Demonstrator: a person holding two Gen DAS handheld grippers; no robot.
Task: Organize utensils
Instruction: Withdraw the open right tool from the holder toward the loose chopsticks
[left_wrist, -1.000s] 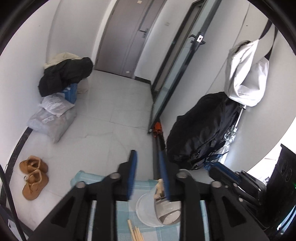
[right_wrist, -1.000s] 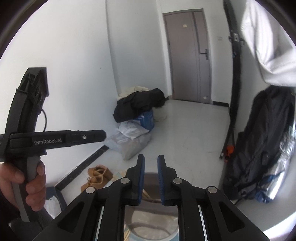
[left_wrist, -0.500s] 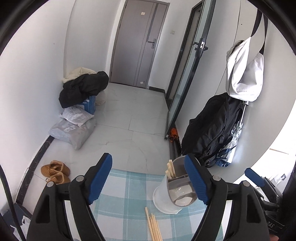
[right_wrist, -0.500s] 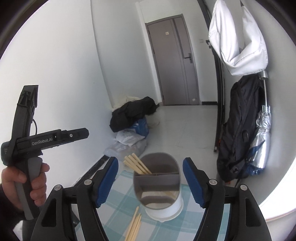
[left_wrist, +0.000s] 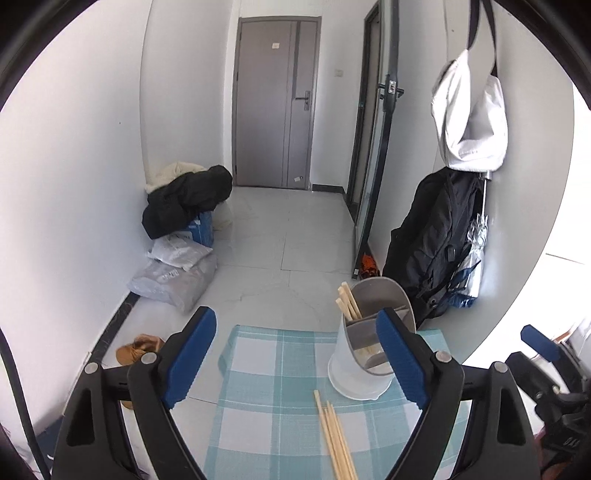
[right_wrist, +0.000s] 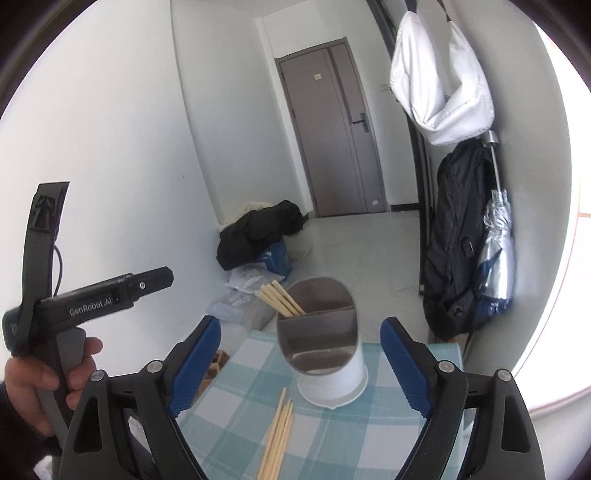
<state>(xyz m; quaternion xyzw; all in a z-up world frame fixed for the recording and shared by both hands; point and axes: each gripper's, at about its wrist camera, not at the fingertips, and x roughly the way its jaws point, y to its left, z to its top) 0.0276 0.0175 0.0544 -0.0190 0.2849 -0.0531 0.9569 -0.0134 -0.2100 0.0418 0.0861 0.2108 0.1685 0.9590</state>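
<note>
Chopsticks (right_wrist: 277, 439): loose pale wooden bundle lying nearest you on the checked cloth (right_wrist: 332, 443), just before the utensil holder (right_wrist: 325, 350) | both claws, left gripper (left_wrist: 295, 363) and right gripper (right_wrist: 301, 363), spread wide, holding nothing | step: between picks, several sticks already standing in holder's far-left compartment | next: you likely lower one claw over the loose bundle.

The surface (left_wrist: 258, 424) is covered by a teal-and-white checked cloth (left_wrist: 266, 354) that reaches its far edge. On the cloth stands a white utensil holder (left_wrist: 345, 373) with a grey divided insert, upright near the far right side; a few chopsticks (left_wrist: 347, 301) lean in its rear compartment. Just in front of the holder, apart from its base, a bundle of loose chopsticks (left_wrist: 334, 439) lies flat, perhaps four, though the count is hard to tell.
</note>
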